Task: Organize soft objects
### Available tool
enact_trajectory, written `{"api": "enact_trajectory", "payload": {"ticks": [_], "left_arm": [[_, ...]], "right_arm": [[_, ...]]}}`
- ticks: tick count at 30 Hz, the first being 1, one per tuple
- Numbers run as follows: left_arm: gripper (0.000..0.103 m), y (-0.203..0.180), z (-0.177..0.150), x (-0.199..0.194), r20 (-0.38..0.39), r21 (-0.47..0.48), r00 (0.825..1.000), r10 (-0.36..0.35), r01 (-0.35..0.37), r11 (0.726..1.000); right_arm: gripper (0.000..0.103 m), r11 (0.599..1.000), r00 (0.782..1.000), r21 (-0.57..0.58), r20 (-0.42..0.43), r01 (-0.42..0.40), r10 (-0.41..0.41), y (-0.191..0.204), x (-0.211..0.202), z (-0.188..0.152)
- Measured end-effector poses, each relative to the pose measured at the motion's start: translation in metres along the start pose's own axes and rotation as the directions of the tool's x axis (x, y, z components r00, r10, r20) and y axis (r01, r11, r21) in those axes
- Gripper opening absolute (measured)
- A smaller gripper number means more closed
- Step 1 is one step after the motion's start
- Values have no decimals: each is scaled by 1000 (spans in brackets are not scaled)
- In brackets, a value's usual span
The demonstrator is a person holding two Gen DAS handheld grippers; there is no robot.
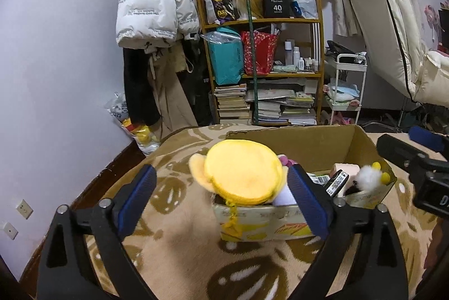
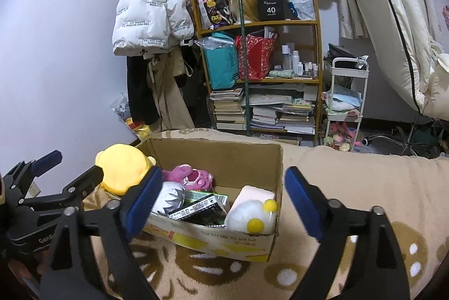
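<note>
Yellow plush (image 1: pixel 243 174) perches on the cardboard box's (image 1: pixel 317 142) left near corner, straight ahead of the left gripper (image 1: pixel 223 194), whose fingers gape wide with nothing held. Further right, the right gripper (image 2: pixel 223 201) also spreads empty, facing the box's middle. I judge the left nearer the plush.
</note>
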State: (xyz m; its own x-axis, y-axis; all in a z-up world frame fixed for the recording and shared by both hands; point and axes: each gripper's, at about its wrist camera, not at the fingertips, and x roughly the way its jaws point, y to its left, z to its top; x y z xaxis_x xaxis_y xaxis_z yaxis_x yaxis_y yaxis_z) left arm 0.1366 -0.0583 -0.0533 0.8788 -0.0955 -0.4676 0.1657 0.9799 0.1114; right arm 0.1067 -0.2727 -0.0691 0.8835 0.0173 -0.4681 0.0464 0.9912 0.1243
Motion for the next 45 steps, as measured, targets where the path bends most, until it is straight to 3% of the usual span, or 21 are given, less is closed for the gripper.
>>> {"api": "enact_trajectory", "payload": {"ticks": [9, 25, 38, 45], "left_arm": [[100, 12, -3, -48, 46, 11, 998, 33, -34, 999], [102, 23, -13, -127, 126, 16, 992, 23, -25, 1000], [102, 22, -28, -166, 153, 49, 988, -4, -4, 999], [102, 22, -29, -161, 142, 43, 990, -3, -3, 999]], "right_arm": [[103, 1000, 998, -2, 65, 7, -7, 3, -47, 8], [103, 999, 989, -31, 142, 36, -31, 9, -128, 0], [103, 997, 976, -12, 205, 73, -69, 11, -170, -11], [103, 996, 972, -8, 221, 88, -84, 5, -173, -16]]}}
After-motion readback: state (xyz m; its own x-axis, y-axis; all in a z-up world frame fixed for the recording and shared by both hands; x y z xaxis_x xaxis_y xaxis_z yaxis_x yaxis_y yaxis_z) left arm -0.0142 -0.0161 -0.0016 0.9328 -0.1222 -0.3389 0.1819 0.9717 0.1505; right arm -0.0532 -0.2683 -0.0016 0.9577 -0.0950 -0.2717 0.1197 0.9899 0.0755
